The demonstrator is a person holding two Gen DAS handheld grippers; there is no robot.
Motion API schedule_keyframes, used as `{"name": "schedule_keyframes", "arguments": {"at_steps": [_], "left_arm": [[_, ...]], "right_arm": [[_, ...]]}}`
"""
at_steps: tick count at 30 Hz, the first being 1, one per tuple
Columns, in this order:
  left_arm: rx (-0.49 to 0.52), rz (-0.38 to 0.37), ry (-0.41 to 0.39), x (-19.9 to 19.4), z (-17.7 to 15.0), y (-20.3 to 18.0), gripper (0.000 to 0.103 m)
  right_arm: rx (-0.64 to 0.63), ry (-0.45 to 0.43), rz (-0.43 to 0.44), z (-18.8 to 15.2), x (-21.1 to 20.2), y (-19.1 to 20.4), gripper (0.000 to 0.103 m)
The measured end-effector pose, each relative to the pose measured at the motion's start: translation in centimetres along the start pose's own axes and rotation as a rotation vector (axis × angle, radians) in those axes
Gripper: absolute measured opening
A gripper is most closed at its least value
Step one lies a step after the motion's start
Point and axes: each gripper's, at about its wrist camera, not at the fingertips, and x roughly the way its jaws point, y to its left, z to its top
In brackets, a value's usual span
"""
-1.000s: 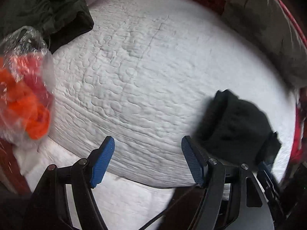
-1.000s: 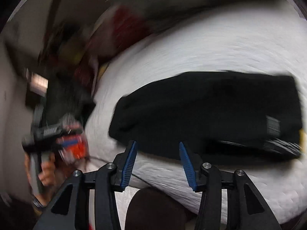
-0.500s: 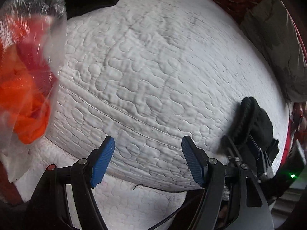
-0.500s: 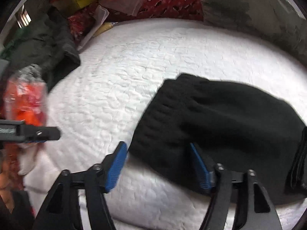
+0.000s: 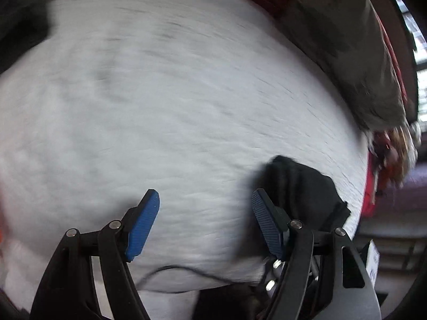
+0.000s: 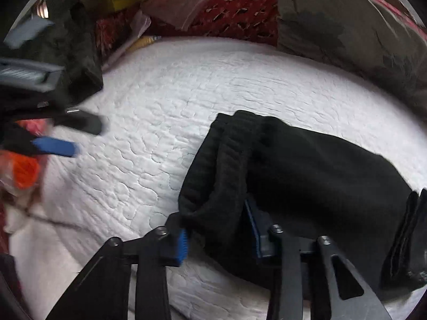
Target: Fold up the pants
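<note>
Blue fingers [image 6: 182, 245] of the right gripper [image 6: 217, 236] are seen clamped on the ribbed waistband of the black pants [image 6: 307, 176]; the jaws have just been closing, w/ a bunched fold of cloth caught between the pads. Left gripper [image 5: 205, 221] is held w/ its fingers spread, nothing between them, only the white quilted mattress [image 5: 173, 106] below. It also shows blurred at the far left of the right wrist view.

Pants are laid on the right part of the mattress, already folded down to a compact bundle, waistband end toward the middle, the rest running off to the right. In the left wrist view they sit just beside and behind the right-hand finger, apart from it as far as can be told through the blur. A grey-green pillow [image 6: 347, 26] lies along the far edge; a bag w/ orange contents [image 6: 24, 170] sits at the left edge.

Handling, as judged: cloth looks thick, soft, knit, light; it will sag and slump if lifted by one point, and layers may slide apart. Ribbed band is the firmest part, so a hold there is prob. best, w/ all layers pinched together. A second hold at the band's other corner would likely be needed so the fold carries over flat.
</note>
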Motion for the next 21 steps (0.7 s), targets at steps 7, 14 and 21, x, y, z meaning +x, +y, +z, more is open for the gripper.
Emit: {"name": "schedule_keyframes", "arguments": {"at_steps": [7, 14, 21], "left_arm": [[0.028, -0.053, 0.072, 3.1, 1.7, -4.3, 0.073], [-0.062, -0.204, 0.133, 3.7, 1.3, -4.4, 0.073], [-0.049, -0.161, 0.137, 5.1, 1.3, -6.0, 0.048]], "right_arm": [[0.131, 0.003, 0.127, -0.9, -0.9, -3.3, 0.031], [0.163, 0.012, 0.156, -1.0, -0.8, -4.1, 0.031], [0.180, 0.006, 0.176, -1.1, -0.8, -4.5, 0.031]]}}
